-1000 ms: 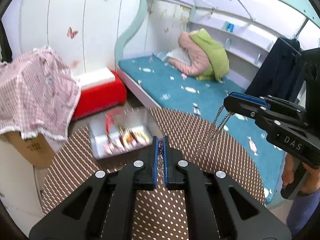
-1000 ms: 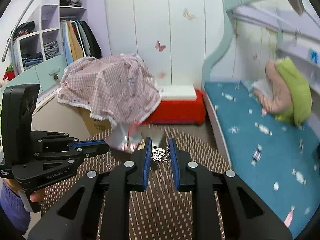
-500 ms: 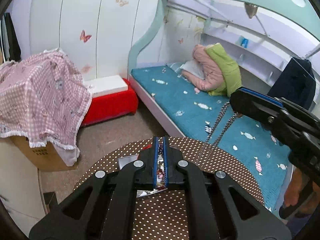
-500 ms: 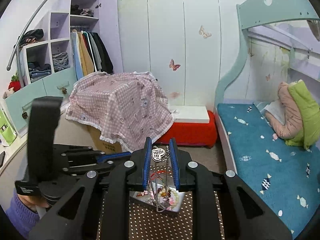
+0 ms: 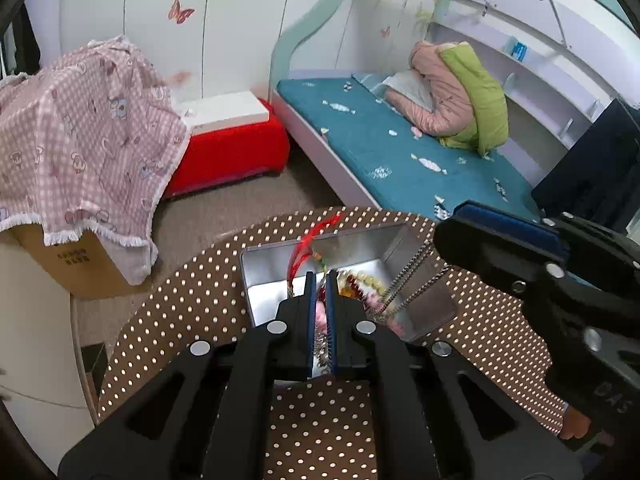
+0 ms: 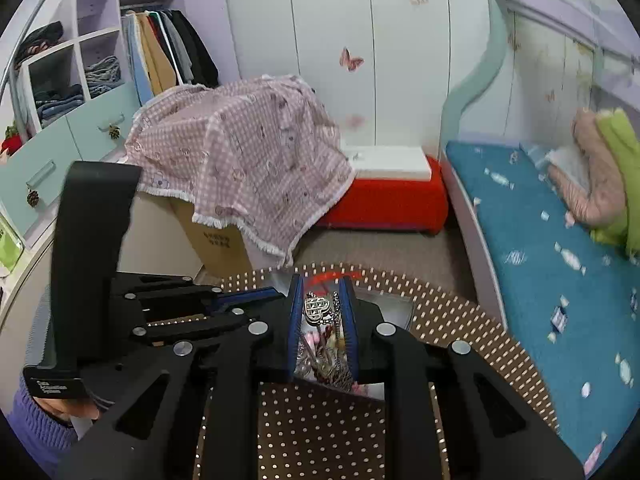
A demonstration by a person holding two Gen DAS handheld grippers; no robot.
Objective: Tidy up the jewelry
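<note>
A silver ball-chain necklace (image 5: 412,276) with a heart-shaped lattice pendant (image 6: 318,309) hangs in the air, held by both tools at once. Its pendant end sits between the nearly closed blue-padded fingers of the right hand-held gripper (image 6: 322,312), which pinch it; two strands of chain drop from there toward the open silver metal jewelry box (image 5: 276,268) below. The other end of the chain is caught in the narrow gap of the left hand-held gripper (image 5: 319,312), whose jaws are almost together on it. Both tools point forward and slightly down over the box, the right one coming in from the right side of the left wrist view, with its holder's fingers (image 5: 576,426) visible low on the handle. One box shows, and inside it lie beaded bracelets (image 5: 360,282), pink pieces and a red cord (image 5: 308,244). The box rests on a round brown tabletop with white dots (image 5: 192,300). Beyond are one teal bed (image 5: 400,152), one red bench (image 5: 228,152) and one pink checked cloth (image 5: 80,140).
</note>
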